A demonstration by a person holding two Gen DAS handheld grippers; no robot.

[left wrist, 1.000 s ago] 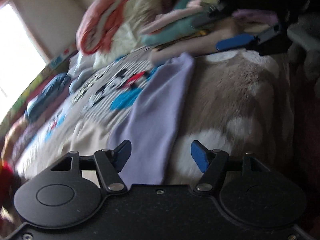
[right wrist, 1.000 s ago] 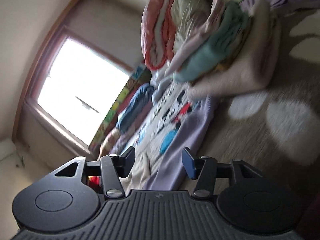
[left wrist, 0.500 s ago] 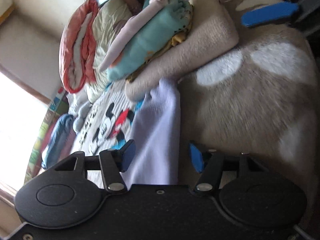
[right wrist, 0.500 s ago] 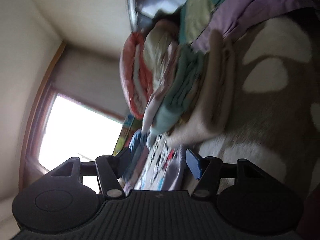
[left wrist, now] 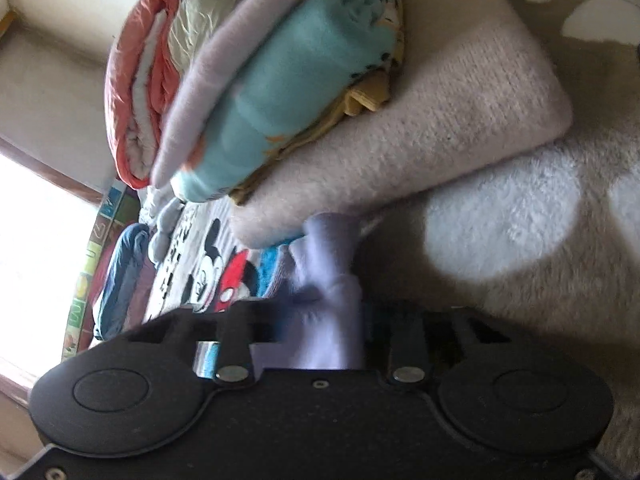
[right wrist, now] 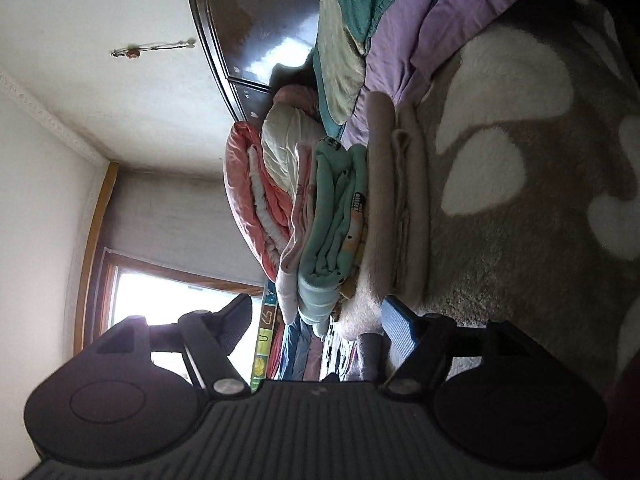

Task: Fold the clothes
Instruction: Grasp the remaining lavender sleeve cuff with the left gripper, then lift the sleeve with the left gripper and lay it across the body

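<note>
While the lilac garment point(left wrist: 326, 280) lies on the bed beside the brown fluffy blanket with white spots point(left wrist: 520, 240), its bunched end sits between the jaws of the left gripper point(left wrist: 320, 320), which pinch it; this part is blurred. Just behind it stands a stack of folded clothes point(left wrist: 288, 92), with a thick cream knit point(left wrist: 440, 128) at the bottom and a turquoise piece point(left wrist: 280, 120) above. On the far side lies a sheet with cartoon mice point(left wrist: 212, 264). The right gripper point(right wrist: 316, 320) has its jaws spread and holds nothing, near the same stack. A bright window point(right wrist: 160, 296) is behind.
</note>
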